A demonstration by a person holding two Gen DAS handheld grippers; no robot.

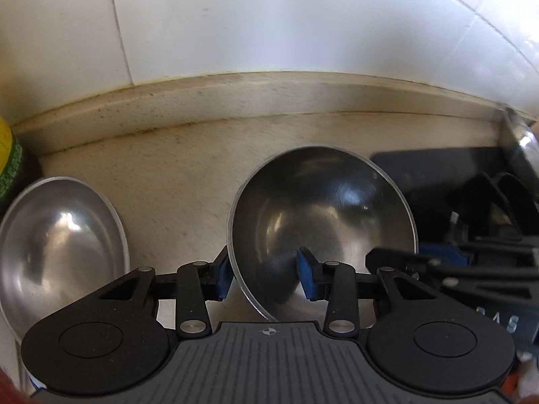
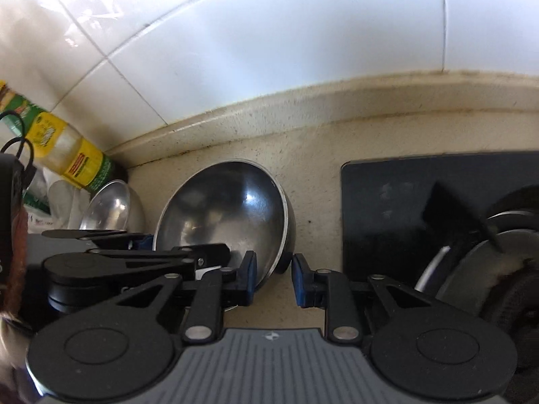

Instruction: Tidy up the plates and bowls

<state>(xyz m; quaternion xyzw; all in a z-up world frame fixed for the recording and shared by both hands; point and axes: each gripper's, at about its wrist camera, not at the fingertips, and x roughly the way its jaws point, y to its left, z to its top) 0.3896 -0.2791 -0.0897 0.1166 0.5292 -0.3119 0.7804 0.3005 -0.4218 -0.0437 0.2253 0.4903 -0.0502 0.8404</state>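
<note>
A steel bowl [image 1: 323, 208] stands tilted on the beige counter [image 1: 175, 181], its opening facing the left wrist camera. My left gripper [image 1: 266, 276] is shut on its near rim, one blue pad outside the wall and the other inside. In the right wrist view the same bowl [image 2: 229, 208] leans left. My right gripper [image 2: 275, 277] is shut on its lower right edge, one pad against the inner rim and the other against the outer wall. A second steel bowl [image 1: 60, 235] lies to the left, and it also shows as the second bowl [image 2: 107, 208] behind the left gripper's arms.
A yellow bottle [image 2: 67, 148] with a green label leans in the left corner against the white tiled wall [image 2: 269, 50]. The black gas stove top [image 2: 387, 208] with a burner [image 2: 505, 242] fills the right side. A low counter ledge [image 1: 269, 91] runs along the wall.
</note>
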